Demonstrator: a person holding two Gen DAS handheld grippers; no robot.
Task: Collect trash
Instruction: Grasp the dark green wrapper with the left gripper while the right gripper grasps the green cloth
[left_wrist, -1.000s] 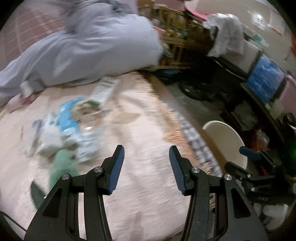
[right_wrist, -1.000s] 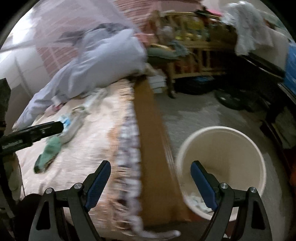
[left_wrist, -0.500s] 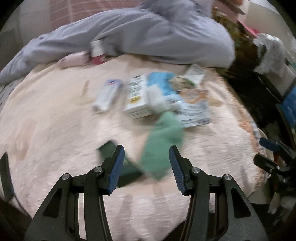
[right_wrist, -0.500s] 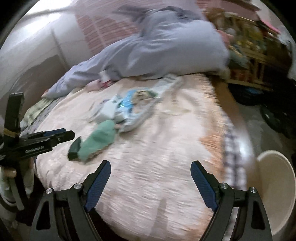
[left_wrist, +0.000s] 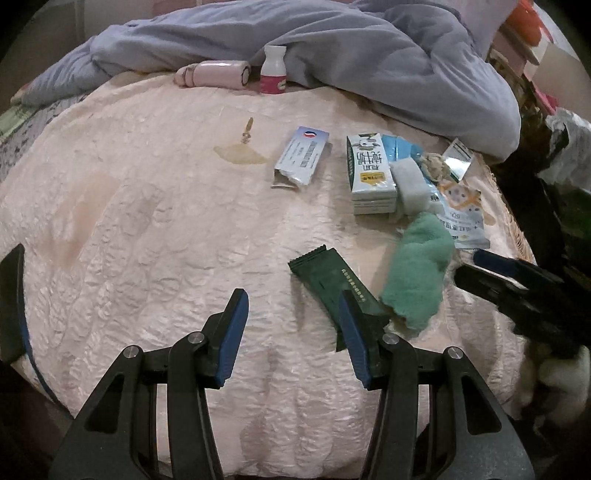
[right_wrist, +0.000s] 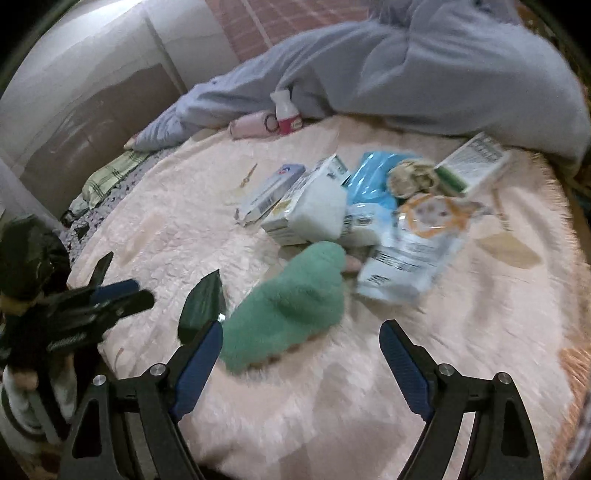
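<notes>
Both grippers hover over the bed (left_wrist: 129, 206), empty, with nothing picked yet. The left gripper (left_wrist: 291, 325) has its fingers spread, and the near end of the dark wrapper (left_wrist: 332, 284) lies just at its right finger. The right gripper (right_wrist: 301, 350) is spread wide above the green cloth (right_wrist: 288, 306).

The trash sits toward the bed's right edge: wrapper nearest, then a torn box (left_wrist: 303, 157), a carton (left_wrist: 369, 173) and a pouch (left_wrist: 463, 214) clustered further in.

The wrapper looks like the natural first pick for the left gripper. It is flat and thin on a soft, quilted cover, so shift right to centre it between the fingers, press the tips down into the cover, and close across its narrow width. The cloth overlaps its near right end; grip clear of that, or the cloth may come along.
</notes>
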